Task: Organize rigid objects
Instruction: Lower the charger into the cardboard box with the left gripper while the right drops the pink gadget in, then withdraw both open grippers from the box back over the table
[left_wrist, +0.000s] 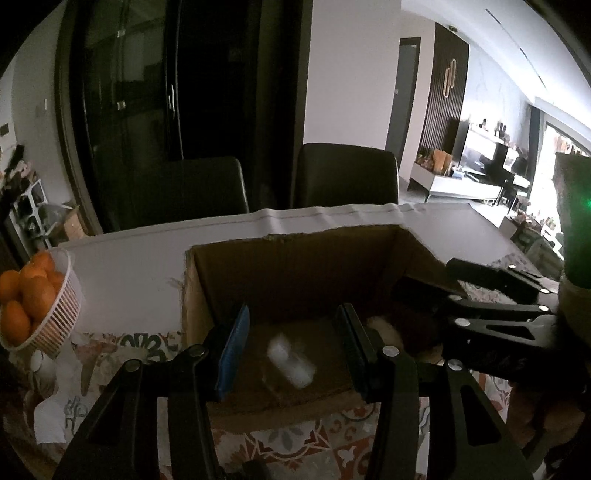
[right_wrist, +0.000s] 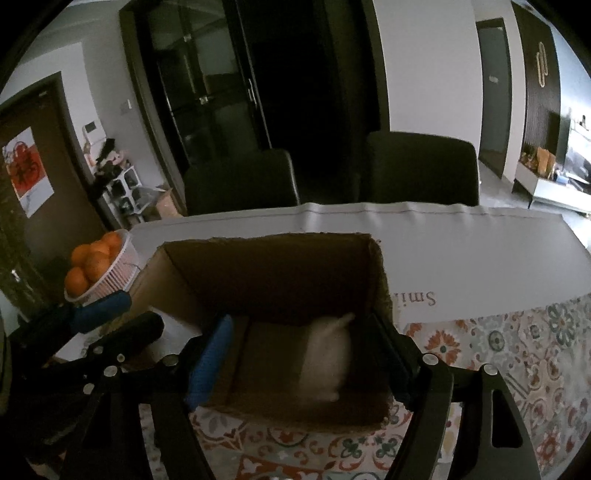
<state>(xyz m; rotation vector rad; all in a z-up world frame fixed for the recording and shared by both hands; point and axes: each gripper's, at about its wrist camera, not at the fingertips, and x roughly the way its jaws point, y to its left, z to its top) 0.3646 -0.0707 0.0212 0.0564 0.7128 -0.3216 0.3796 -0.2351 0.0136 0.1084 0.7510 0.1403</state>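
Left wrist view gives us the desk (left_wrist: 122, 266) under a white sheet and patterned cloth, bearing an open cardboard box (left_wrist: 295, 266). Beside it stands a white basket (left_wrist: 62, 314) of oranges. Inside the box lie a blurred white bottle-like object (left_wrist: 291, 360) and, seen from the right wrist, a pale soft-looking packet (right_wrist: 327, 358). Our left tool (left_wrist: 291, 350) and right tool (right_wrist: 303, 354) both stand released over the box, nothing between the pads. We judge the drop complete; withdraw upward, clear of the box walls
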